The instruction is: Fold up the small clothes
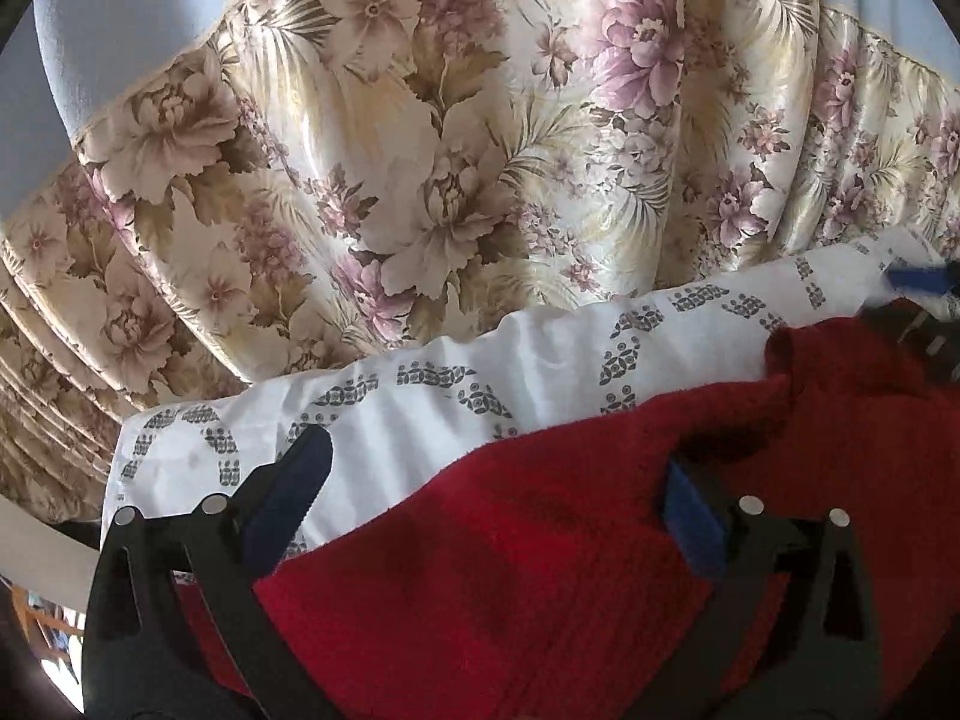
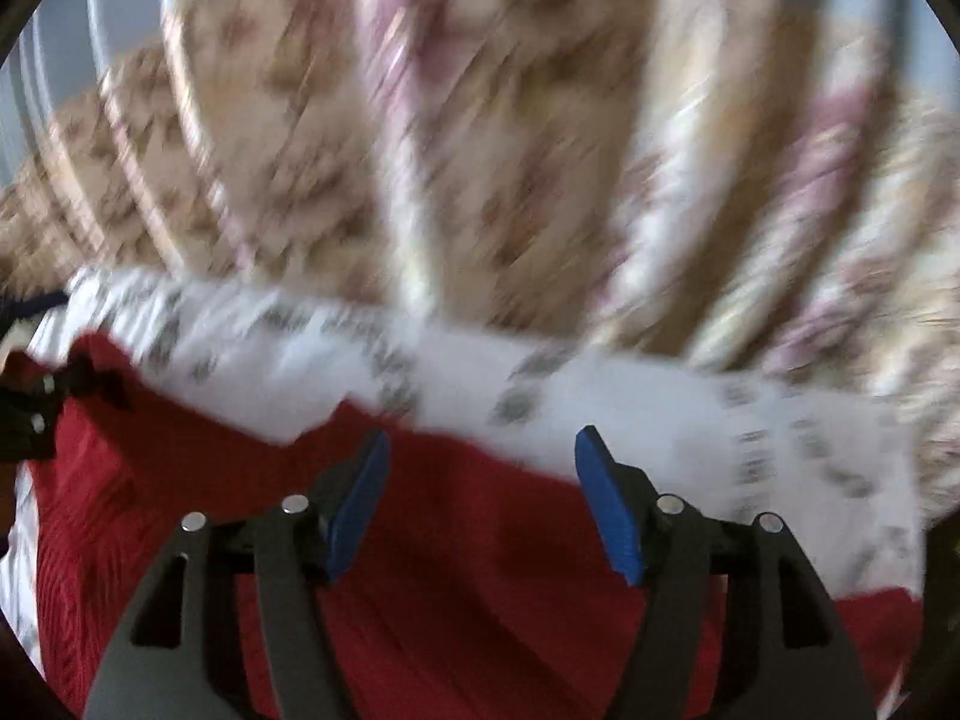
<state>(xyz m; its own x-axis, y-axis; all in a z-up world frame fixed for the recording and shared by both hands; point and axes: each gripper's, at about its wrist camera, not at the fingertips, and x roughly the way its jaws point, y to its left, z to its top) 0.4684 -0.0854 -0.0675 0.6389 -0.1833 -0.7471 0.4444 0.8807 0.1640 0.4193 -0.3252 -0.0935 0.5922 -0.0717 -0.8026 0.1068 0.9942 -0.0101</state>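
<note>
The red garment (image 1: 540,570), a ribbed knit piece, is lying on a white patterned sheet (image 1: 432,372) and filling the lower half of the left wrist view, stretching from beneath the left gripper (image 1: 492,510) away toward the upper right, so its long axis is running across from one tool to the other. The left gripper's fingers are standing wide apart with the red cloth spreading in the gap between them; neither pad is pressing on it, so the tool is holding nothing. At the far right edge a blue pad and dark frame of the right gripper (image 1: 918,282) are showing by the garment's far end, though the view is too cropped there to read its opening. Behind the sheet a glossy floral curtain (image 1: 420,150) is hanging in folds against a pale blue wall (image 1: 120,12). In the right wrist view, which is smeared by motion, the red garment (image 2: 420,570) is sitting directly under and ahead of the right gripper (image 2: 480,498), whose blue pads are spread wide and gripping nothing. The garment is running off to the left, where the left gripper (image 2: 30,414) is sitting at its other end. Both tools seem about equally near, one at each end, so a two-handed pinch looks likeliest next.
</note>
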